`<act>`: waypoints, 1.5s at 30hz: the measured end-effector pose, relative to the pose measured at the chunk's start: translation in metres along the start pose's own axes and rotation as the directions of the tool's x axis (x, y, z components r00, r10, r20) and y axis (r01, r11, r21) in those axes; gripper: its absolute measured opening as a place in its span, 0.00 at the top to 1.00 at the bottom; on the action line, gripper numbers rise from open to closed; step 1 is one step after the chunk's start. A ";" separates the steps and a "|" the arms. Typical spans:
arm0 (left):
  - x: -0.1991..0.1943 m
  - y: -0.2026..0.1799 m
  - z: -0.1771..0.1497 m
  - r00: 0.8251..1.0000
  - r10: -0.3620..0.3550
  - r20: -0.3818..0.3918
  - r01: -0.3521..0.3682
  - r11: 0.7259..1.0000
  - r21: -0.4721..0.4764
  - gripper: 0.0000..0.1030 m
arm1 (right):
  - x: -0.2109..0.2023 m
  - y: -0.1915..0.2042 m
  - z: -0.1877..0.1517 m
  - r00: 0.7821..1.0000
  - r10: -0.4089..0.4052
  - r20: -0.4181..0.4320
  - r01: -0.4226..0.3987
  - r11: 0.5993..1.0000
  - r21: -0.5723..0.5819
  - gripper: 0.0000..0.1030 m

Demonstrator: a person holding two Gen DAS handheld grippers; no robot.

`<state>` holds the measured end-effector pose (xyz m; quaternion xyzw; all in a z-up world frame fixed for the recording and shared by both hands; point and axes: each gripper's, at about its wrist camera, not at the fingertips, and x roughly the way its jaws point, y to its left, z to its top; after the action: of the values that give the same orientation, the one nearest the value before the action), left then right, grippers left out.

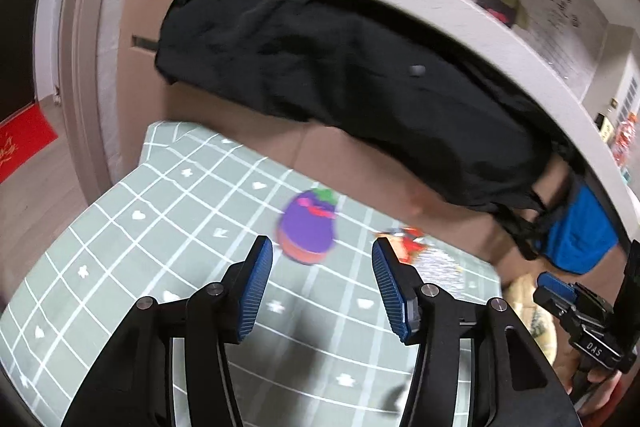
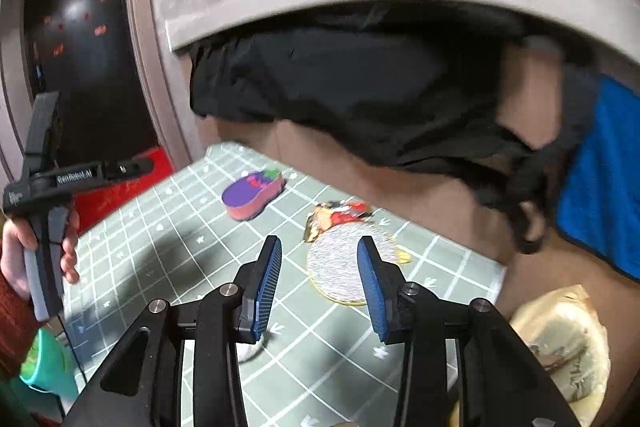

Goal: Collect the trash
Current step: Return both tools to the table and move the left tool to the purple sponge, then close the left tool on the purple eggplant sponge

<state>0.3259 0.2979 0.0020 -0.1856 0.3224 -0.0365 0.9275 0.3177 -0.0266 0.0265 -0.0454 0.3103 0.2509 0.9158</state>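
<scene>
The purple eggplant toy point(image 1: 307, 235) and the red wrapper point(image 1: 408, 242) beside it are motion-blurred in the left wrist view.

Open mat point(image 2: 168, 227) ahead; black garment point(image 2: 360, 99) overhanging its far edge.

Checked mat point(image 2: 168, 227) bearing wrapper point(image 2: 340, 213), purple sponge point(image 2: 252, 197).

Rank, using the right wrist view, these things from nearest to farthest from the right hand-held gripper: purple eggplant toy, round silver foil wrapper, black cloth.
1. Round silver foil wrapper, just beyond the right hand-held gripper.
2. Purple eggplant toy, farther, left.
3. Black cloth, behind, on the box.
</scene>
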 end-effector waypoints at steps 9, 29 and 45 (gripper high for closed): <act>0.112 0.036 0.013 0.979 -0.103 -0.176 0.081 0.989 -0.124 0.48 | 0.051 0.011 -0.006 0.996 0.034 -0.078 -0.036 0.999 -0.022 0.64; 0.162 -0.051 0.020 0.968 -0.181 -0.174 0.175 0.983 -0.048 0.48 | 0.067 -0.070 -0.050 0.992 0.044 -0.120 -0.028 0.991 0.131 0.64; 0.146 -0.100 0.004 0.992 0.108 -0.070 -0.098 0.987 0.130 0.45 | 0.045 -0.086 -0.063 0.994 0.050 -0.092 -0.035 0.986 0.163 0.64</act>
<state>0.4490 0.1793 -0.0435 -0.1080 0.3638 -0.0161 0.9251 0.3558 -0.0969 -0.0571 0.0234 0.3742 0.2421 0.8949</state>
